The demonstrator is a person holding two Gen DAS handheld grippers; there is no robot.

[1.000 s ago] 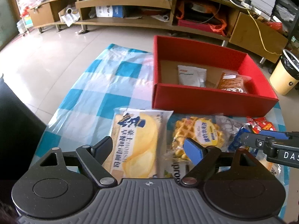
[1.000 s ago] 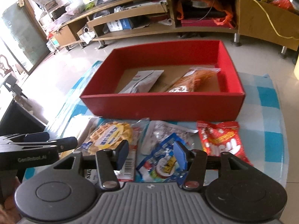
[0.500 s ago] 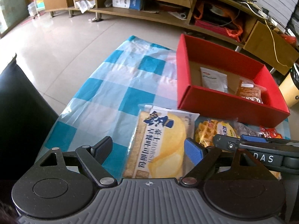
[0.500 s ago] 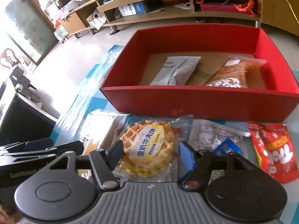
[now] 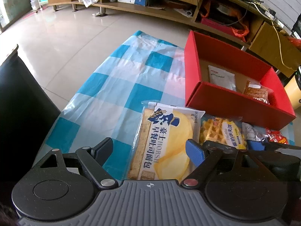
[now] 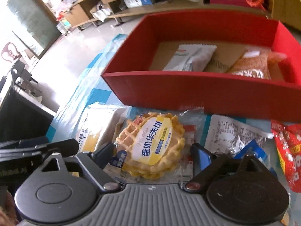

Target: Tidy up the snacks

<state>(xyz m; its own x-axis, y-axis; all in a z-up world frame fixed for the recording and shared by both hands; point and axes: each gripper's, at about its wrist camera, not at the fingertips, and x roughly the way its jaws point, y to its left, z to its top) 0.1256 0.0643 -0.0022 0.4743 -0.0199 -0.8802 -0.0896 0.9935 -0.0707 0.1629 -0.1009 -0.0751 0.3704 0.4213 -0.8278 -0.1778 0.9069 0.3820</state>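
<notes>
A red box sits on a blue-checked cloth and holds a white packet and an orange packet. In front of it lie a yellow bread bag, a waffle pack, a silver packet and a red packet. My left gripper is open above the bread bag. My right gripper is open, its fingers on either side of the waffle pack, low over it.
A low wooden TV bench with clutter and cables runs along the back. A dark piece of furniture stands at the left edge of the cloth. A yellow bin is right of the box. Tiled floor lies beyond.
My left gripper has shifted left, over the bread bag. My right gripper has moved left and down from the blue packet to straddle the waffle pack. Both stay open.
</notes>
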